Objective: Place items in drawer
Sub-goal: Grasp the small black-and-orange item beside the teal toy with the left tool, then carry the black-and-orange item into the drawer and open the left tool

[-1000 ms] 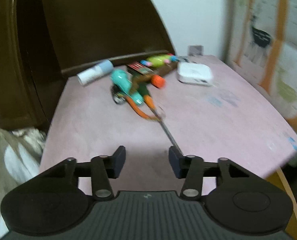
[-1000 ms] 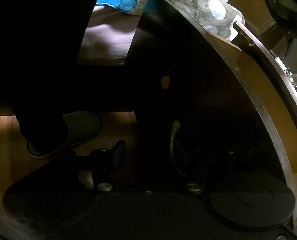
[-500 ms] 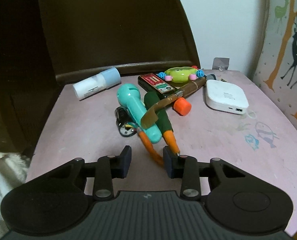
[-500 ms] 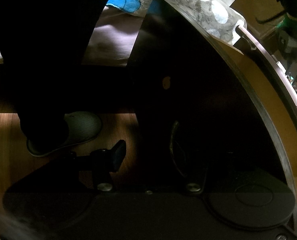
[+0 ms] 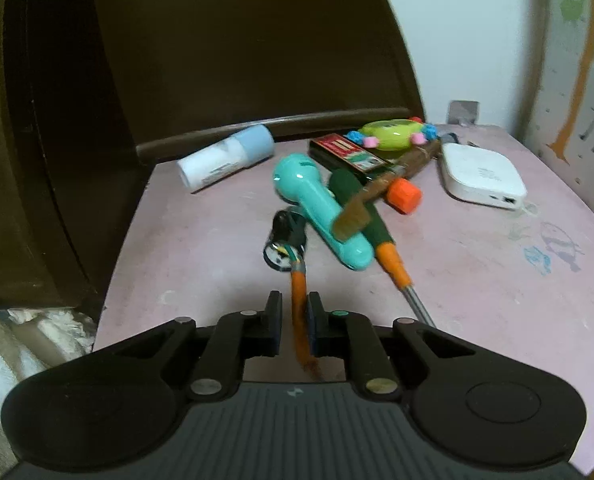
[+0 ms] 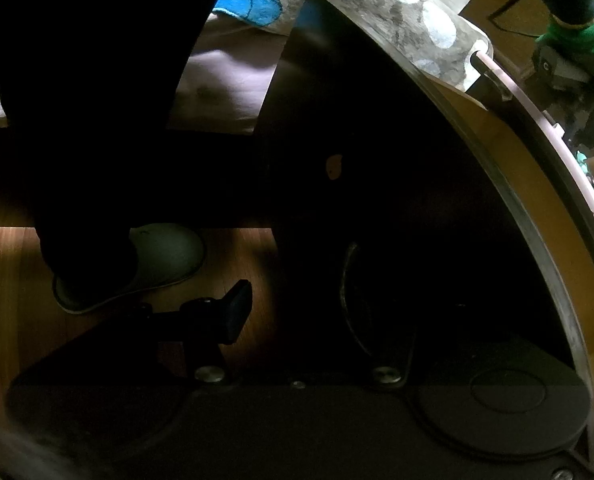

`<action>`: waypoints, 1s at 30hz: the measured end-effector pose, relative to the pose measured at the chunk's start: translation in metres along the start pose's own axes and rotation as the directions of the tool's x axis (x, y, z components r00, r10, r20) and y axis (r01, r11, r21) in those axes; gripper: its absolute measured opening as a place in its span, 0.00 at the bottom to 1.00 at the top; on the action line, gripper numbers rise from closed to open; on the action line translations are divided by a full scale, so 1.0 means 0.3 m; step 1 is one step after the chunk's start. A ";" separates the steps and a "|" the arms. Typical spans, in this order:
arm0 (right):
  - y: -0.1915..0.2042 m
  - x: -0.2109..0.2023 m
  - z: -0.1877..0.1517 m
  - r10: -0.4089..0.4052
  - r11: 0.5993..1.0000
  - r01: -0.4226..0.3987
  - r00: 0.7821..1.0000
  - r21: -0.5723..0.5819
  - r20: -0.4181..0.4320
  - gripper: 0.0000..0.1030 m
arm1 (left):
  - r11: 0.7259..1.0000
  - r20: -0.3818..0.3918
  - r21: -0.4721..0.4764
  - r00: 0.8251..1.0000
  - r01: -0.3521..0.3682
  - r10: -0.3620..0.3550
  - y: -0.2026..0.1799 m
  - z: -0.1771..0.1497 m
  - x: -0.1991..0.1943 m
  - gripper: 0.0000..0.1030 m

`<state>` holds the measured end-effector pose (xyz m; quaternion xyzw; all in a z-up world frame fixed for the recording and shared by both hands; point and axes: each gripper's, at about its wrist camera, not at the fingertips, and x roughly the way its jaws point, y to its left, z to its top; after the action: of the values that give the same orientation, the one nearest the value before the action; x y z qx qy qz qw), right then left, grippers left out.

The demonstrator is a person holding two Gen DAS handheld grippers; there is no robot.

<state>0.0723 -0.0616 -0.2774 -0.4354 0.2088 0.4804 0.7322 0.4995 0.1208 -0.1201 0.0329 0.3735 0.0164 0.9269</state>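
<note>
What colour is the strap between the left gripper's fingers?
Orange strap, clearest in the left wrist view.

Pink tabletop [image 5: 201,240] under white bottle [image 5: 225,158], teal flashlight [image 5: 321,208], screwdriver [image 5: 373,224], white box [image 5: 481,176].

Tabletop [image 5: 225,240]: matt pink, scuffed, pen-marked at right.
Teal flashlight [image 5: 321,212]: glossy smooth plastic.
Screwdriver [image 5: 377,236]: matt green and orange grip, bare metal shaft.
White box [image 5: 481,172]: smooth, slightly glossy plastic.
Headboard [image 5: 217,48]: dark brown, satin sheen.
Floor [image 6: 9,260]: wood-grain boards.
Slipper [image 6: 165,256]: matt grey.
</note>
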 end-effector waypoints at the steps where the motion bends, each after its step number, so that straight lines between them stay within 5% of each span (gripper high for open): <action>1: 0.000 0.001 0.000 -0.001 1.000 0.001 1.000 0.000 0.000 0.52 | 1.000 0.001 -0.006 1.000 0.004 -0.004 -0.001 0.007 0.009 0.11; 10: 0.001 0.002 0.001 -0.002 1.000 0.002 1.000 -0.007 -0.004 0.53 | 0.999 0.004 -0.023 1.000 0.024 -0.024 -0.016 0.025 -0.005 0.06; 21: 0.005 0.007 0.010 -0.006 1.000 0.006 1.000 -0.015 -0.021 0.53 | 0.998 0.015 0.005 0.998 0.059 -0.059 -0.058 -0.066 -0.292 0.06; 30: 0.008 0.007 0.013 -0.010 1.000 0.010 0.999 -0.013 -0.031 0.53 | 0.982 -0.037 0.049 0.983 0.184 -0.182 -0.174 -0.265 -0.528 0.06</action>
<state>0.0708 -0.0570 -0.2779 -0.4485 0.2150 0.4710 0.7285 0.3305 0.0640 -0.0714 0.0223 0.3901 -0.0781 0.9172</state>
